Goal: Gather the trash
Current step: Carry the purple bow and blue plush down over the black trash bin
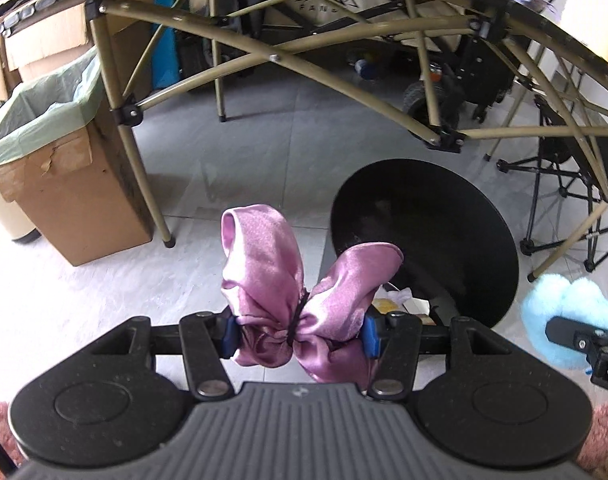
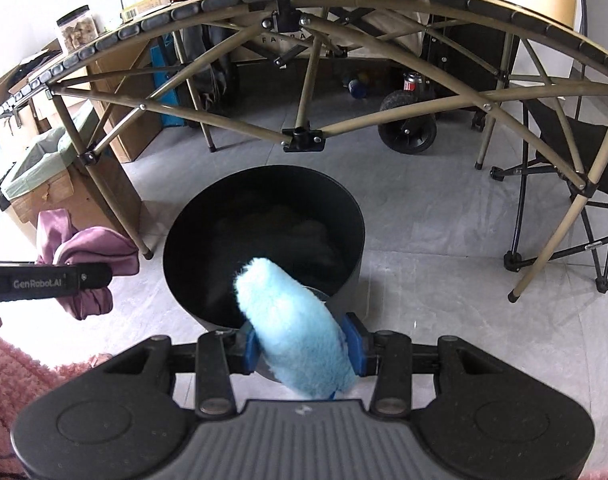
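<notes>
My left gripper (image 1: 297, 332) is shut on a pink satin bow (image 1: 287, 280), held just left of the round black bin (image 1: 424, 236) on the floor. Scraps of paper trash (image 1: 404, 300) show by the bin's near edge. In the right wrist view my right gripper (image 2: 301, 350) is shut on a fluffy light blue item (image 2: 291, 332), which hangs over the near rim of the black bin (image 2: 263, 240). The bin's inside is dark. The left gripper (image 2: 47, 280) with the pink bow (image 2: 83, 252) shows at the left. The blue item (image 1: 564, 320) and right gripper (image 1: 592, 340) show at the left wrist view's right edge.
A folding table frame (image 2: 304, 136) with tan legs spans the floor behind the bin. A cardboard box lined with a green bag (image 1: 47, 148) stands at the left. A black folding chair (image 2: 576, 184) is at the right, a wheeled cart (image 2: 408, 128) behind. Pink rug (image 2: 19, 380) lies near.
</notes>
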{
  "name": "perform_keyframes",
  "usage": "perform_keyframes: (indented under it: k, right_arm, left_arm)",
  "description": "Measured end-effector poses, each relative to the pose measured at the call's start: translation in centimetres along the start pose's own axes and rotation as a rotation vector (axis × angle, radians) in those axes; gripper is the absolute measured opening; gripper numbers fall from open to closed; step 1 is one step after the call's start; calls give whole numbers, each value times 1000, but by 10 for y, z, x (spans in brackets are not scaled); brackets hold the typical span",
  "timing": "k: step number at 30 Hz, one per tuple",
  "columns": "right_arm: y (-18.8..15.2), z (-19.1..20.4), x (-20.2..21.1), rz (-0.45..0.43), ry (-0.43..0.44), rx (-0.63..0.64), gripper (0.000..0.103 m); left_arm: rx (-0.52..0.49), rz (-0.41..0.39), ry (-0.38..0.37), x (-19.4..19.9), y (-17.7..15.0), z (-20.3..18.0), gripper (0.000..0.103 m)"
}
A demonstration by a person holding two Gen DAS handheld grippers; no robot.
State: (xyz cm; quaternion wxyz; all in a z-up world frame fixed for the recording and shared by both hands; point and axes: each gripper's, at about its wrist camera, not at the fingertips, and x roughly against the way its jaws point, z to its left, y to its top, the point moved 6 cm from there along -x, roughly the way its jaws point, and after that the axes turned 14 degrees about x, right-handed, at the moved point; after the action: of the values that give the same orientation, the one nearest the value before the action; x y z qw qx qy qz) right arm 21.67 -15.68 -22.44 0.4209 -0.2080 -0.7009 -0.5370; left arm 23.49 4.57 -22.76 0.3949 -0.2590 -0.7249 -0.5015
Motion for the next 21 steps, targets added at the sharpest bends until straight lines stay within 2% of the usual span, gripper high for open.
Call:
perform_keyframes:
  k: [21]
  right_arm:
    - [50,15,-44,44,61,-33,41]
  left_arm:
    - [115,37,91,-27,23,29,56]
